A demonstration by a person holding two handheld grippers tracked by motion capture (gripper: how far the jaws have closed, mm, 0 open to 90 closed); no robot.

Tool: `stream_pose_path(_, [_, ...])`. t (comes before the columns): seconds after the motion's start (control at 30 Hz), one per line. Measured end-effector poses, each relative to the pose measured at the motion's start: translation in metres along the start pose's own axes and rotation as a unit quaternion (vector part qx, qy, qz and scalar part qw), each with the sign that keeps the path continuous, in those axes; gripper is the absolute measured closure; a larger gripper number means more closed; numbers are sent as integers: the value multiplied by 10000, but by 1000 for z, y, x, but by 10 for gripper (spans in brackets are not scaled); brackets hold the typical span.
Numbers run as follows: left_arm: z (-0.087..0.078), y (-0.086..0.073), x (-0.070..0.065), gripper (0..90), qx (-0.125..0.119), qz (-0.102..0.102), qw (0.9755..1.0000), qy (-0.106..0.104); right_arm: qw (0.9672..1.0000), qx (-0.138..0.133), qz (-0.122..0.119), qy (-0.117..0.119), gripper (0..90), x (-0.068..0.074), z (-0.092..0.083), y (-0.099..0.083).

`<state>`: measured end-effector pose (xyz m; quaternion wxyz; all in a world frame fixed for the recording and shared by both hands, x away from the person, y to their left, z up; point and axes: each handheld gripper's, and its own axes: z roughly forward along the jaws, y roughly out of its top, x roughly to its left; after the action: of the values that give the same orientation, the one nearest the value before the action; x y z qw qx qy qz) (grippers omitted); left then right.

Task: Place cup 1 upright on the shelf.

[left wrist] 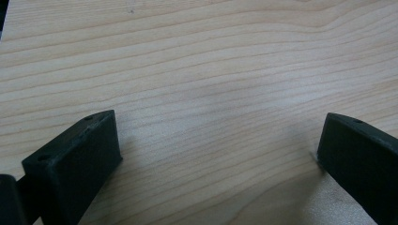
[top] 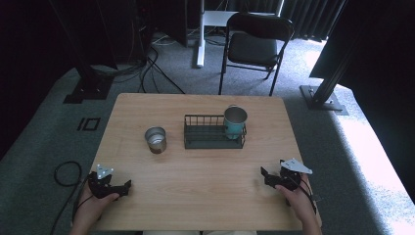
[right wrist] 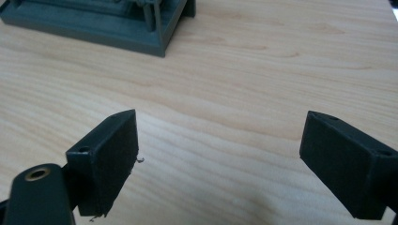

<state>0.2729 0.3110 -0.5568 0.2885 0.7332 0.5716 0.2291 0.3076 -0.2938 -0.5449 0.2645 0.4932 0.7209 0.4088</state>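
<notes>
Jaws of both matte-black grippers (top: 128, 186) (top: 264, 174) spread wide over grained wooden table (top: 205, 196).

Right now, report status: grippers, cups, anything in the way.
Left gripper open, right gripper open, both low at the near table edge. Steel cup upright on the table, teal cup standing in the rack. Nothing between grippers and cups.

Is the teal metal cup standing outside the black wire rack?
No, the teal metal cup stands inside the black wire rack, at its right end.
</notes>
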Motion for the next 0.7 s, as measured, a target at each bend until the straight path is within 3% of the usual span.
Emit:
stream_pose_path(0.2, [0, 0, 0, 4, 1, 2, 10000, 0, 10000, 85, -14, 18, 117, -3, -4, -4])
stream_pose_path(0.57, [0, 0, 0, 4, 1, 1, 10000, -1, 9990, 447, -22, 21, 117, -8, -9, -16])
stream_pose_path(0.7, [0, 0, 0, 4, 2, 3, 10000, 0, 9975, 691, -124, 90, 117, -8, -7, -17])
